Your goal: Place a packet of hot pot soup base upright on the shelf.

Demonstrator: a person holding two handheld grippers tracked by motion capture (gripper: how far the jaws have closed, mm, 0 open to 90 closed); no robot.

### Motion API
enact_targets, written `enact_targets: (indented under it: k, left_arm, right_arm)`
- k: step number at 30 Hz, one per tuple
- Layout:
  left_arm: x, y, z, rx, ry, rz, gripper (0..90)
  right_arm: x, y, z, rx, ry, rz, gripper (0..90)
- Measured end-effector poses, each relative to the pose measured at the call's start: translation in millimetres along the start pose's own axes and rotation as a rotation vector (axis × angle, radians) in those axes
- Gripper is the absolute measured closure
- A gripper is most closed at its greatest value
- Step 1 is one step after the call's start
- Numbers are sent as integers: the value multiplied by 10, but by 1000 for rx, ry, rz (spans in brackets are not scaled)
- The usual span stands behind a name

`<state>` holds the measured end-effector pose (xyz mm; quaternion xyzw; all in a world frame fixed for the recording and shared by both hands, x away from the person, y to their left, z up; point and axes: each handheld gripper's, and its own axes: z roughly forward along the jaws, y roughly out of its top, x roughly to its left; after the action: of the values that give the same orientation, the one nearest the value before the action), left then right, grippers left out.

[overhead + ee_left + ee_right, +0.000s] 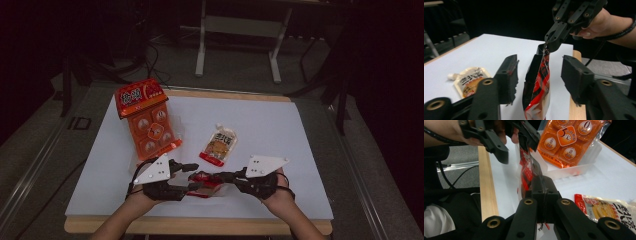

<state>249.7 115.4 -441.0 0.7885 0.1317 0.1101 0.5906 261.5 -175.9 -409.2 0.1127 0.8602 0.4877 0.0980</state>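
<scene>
This looks like a lab or recording room rather than a home or kitchen. The wooden table [200, 226] has a white sheet [280, 125] laid over it as a plain work surface, and the room around the table is kept dark. Beyond the far edge of the table stands the grey metal frame of another bench [240, 30], its legs planted on a grey carpeted floor [235, 70]. Black cables [152, 60] trail over that floor to the left of the bench frame. Left of the table, a metal rail [35, 160] runs alongside it. Dark stands crowd the far corners.
</scene>
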Motion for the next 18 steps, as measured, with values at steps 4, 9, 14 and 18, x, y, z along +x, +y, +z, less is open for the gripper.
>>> enact_targets:
  k: [4,9,14,18]
  left_arm:
    - [12,-11,40,34,-1,33,670]
    - [35,-24,65,44,-11,50,821]
    - [90,-15,66,36,-32,8,859]
    - [111,10,64,44,-37,14,869]
  right_arm:
    - [0,14,-1,0,2,-3,900]
    - [-1,19,4,6,4,-1,900]
    - [-15,21,-5,-8,4,10,900]
    - [-20,23,-4,-12,5,16,900]
